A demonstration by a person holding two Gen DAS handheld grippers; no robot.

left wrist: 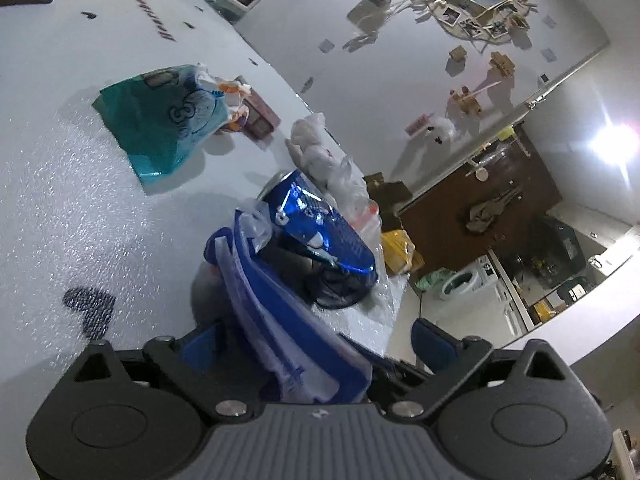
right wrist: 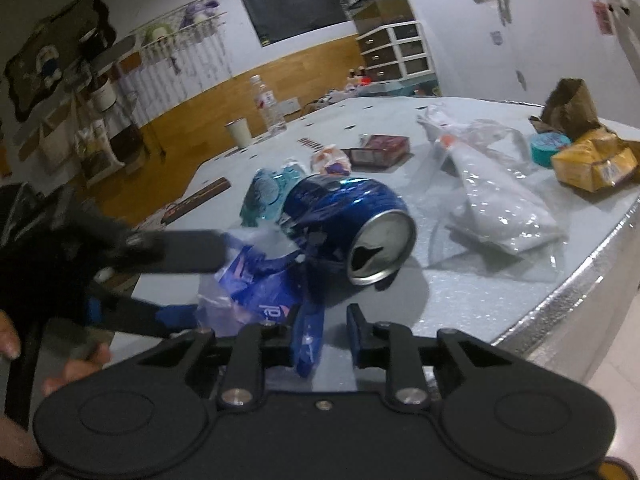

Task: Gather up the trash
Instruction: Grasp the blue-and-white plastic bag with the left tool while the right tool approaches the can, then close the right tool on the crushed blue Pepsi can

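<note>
one blue can (right wrist: 352, 228) is seen lying on the white surface (right wrist: 480, 292), one blue bag (right wrist: 256, 292) is pinched by the closed right claw (right wrist: 324, 332), and the left claw (left wrist: 316, 344) is held wide around that bag.

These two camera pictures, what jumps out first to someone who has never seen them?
A dented blue can lies on its side in the middle of the pale table, its open top facing the right camera. In front of it a blue plastic bag is held by two black grippers. Behind lie more litter: a teal bag and a clear bag.
</note>
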